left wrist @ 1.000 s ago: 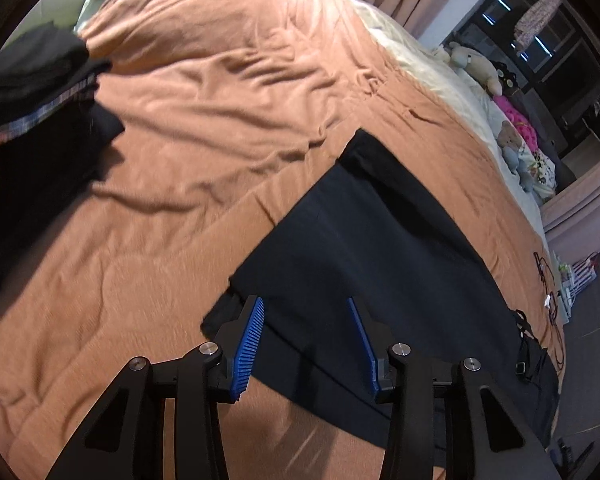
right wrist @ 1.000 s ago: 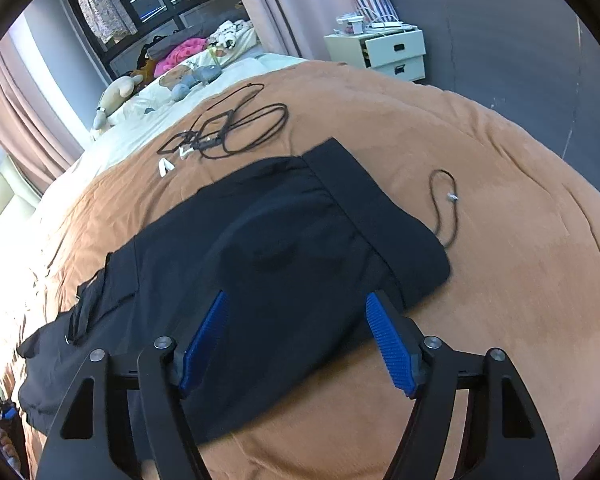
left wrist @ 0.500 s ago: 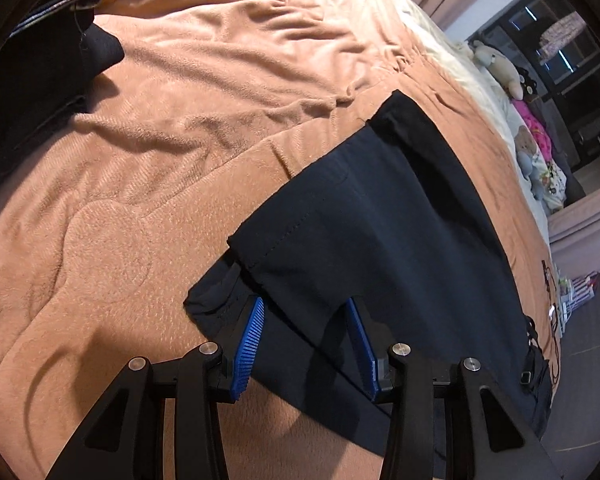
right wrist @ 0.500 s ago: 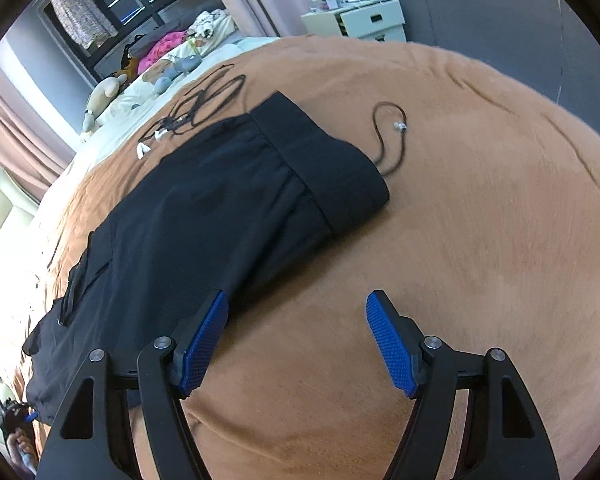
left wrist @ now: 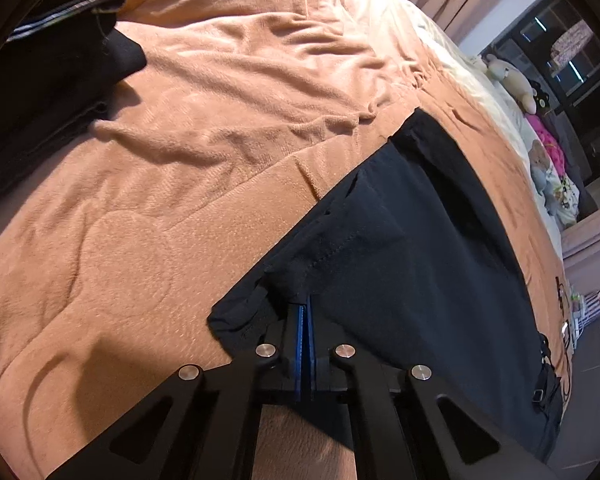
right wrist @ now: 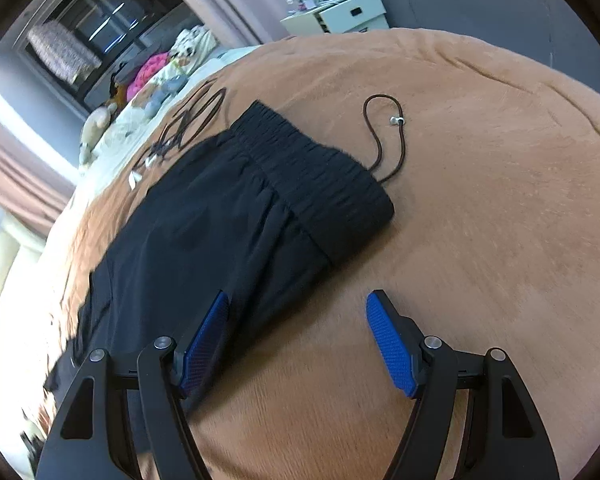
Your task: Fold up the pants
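Observation:
Black pants (left wrist: 412, 264) lie flat on the brown blanket (left wrist: 172, 168) of a bed. My left gripper (left wrist: 303, 308) is shut on the hem end of the pants, its blue pads pressed together over the fabric. In the right wrist view the pants (right wrist: 228, 232) show their elastic waistband (right wrist: 320, 184) at the right end. My right gripper (right wrist: 296, 320) is open, low over the blanket (right wrist: 480, 240); its left finger sits at the pants' near edge and its right finger over bare blanket.
A pile of dark clothes (left wrist: 40, 80) lies at the upper left of the bed. A dark drawstring cord (right wrist: 384, 136) lies beside the waistband, tangled cables (right wrist: 188, 124) beyond it. Stuffed toys (left wrist: 508, 80) and a white nightstand (right wrist: 340, 12) stand at the far side.
My left gripper has closed onto the hem end of the pants. My right gripper has moved towards the waistband end and stays open.

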Motion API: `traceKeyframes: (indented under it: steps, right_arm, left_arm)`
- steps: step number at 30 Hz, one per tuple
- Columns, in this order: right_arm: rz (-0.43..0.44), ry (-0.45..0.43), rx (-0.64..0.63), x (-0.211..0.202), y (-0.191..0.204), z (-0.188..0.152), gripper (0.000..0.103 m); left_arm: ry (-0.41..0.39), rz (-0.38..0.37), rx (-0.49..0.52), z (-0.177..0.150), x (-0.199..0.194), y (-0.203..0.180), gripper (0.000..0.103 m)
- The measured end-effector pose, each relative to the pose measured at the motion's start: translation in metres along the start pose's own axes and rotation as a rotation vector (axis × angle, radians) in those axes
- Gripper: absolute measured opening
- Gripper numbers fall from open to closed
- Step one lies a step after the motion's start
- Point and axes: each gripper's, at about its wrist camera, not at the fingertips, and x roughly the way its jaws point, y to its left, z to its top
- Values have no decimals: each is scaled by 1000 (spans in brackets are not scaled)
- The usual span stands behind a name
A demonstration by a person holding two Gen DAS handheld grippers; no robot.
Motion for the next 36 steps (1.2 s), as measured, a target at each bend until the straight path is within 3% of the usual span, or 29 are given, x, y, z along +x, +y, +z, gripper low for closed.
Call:
traceKeyframes:
  steps: [2, 5, 9, 10, 18, 22, 24, 25, 26, 27, 28, 36]
  right_arm:
    - [3, 14, 17, 5, -1, 3, 37]
    - [-11, 12, 3, 6, 1, 8, 24]
    - [-26, -19, -36, -3, 8, 10, 15]
    - [-24, -23, -45, -4, 10, 9, 8]
    - [-61, -15, -47, 0, 14, 0, 8]
    - [-74, 47, -55, 3, 16, -3, 15]
    - [-55, 54, -87, -5, 20, -8, 29]
    - [-38, 52, -95, -10, 21, -11, 49]
    - [-23, 43, -101, -17, 20, -12, 67]
    - [-13, 33, -109, -23, 20, -15, 70]
    - [0, 29, -118, -28, 23, -20, 70]
    - [133, 136, -182, -36, 41, -71, 69]
  left_arm:
    - [-4, -7, -2, -2, -6, 1, 1]
    - [-6, -16, 5, -4, -15, 3, 1]
    - [-1, -32, -11, -9, -24, 7, 1]
    - [-1, -30, -7, -10, -25, 8, 1]
    - [20, -15, -17, -15, -20, 17, 1]
    - [66, -36, -69, -14, -12, 26, 7]
    - [69, -53, -71, -14, -13, 27, 17]
    - [68, -57, -68, -14, -14, 28, 22]
    - [65, -71, -70, -15, -15, 28, 33]
    - [60, -89, -70, -16, -17, 29, 43]
    - [54, -96, -67, -16, -18, 28, 46]
    - [50, -86, -46, -13, -15, 27, 47]
